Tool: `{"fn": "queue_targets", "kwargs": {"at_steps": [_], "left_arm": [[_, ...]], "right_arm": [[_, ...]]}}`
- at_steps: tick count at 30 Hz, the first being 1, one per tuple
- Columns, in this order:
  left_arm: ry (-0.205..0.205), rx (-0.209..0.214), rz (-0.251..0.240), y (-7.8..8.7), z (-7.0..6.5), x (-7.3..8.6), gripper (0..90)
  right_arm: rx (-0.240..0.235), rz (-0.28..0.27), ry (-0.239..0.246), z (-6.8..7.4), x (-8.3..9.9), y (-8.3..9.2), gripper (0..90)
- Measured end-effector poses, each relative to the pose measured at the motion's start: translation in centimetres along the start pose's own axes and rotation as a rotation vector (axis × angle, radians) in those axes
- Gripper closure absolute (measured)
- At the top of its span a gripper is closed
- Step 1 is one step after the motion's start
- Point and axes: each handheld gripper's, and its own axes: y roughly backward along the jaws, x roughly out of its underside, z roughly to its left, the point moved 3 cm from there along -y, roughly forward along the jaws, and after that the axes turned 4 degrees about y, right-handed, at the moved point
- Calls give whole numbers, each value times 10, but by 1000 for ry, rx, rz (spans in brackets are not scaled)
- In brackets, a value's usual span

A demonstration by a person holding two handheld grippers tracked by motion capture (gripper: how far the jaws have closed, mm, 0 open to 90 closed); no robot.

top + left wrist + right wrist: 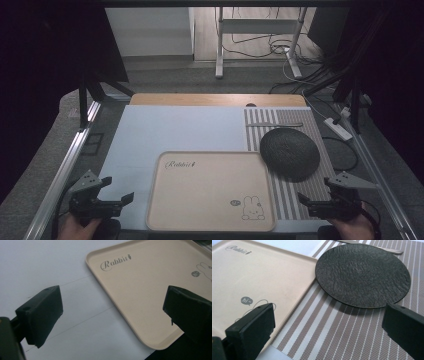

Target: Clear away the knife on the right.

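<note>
You've got one tray (pixel 210 192), one plate (pixel 290 152), one striped placemat (pixel 300 192) and one utensil (pixel 275 124) in front of you, all on a pale blue table cover (pixel 170 130). The tray is a beige rounded rectangle with a low raised rim, matte and smooth, "Rabbit" in script at one corner and a line-drawn bunny at the opposite one; it sits at the near middle, its right edge overlapping the mat. The plate is round, black, with a rough pebbled surface, resting on the woven brown-and-white mat just beside the tray's far right corner. The utensil is thin and metallic, lying across the mat's far end; its type is too small to tell. Your left gripper (pixel 117 192) hovers near the tray's left edge, jaws spread wide, nothing between them. Your right gripper (pixel 312 197) is over the mat's near end, jaws likewise apart and empty.
</note>
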Motion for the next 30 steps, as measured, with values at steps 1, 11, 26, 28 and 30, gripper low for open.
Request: {"fn": "queue_targets", "kwargs": {"at_steps": [1, 11, 26, 28, 30], "left_arm": [[0, 0, 0, 0, 0, 0, 38], [15, -8, 3, 0, 1, 0, 46], [31, -27, 16, -1, 2, 0, 41], [30, -27, 17, -1, 2, 0, 41], [29, -26, 16, -1, 2, 0, 41]], "right_arm": [[-10, 0, -4, 0, 0, 0, 0], [-27, 23, 23, 2, -1, -3, 0], [-51, 50, 42, 4, -1, -5, 0], [-54, 55, 40, 4, -1, -6, 0], [-55, 59, 39, 4, -2, -7, 0]]}}
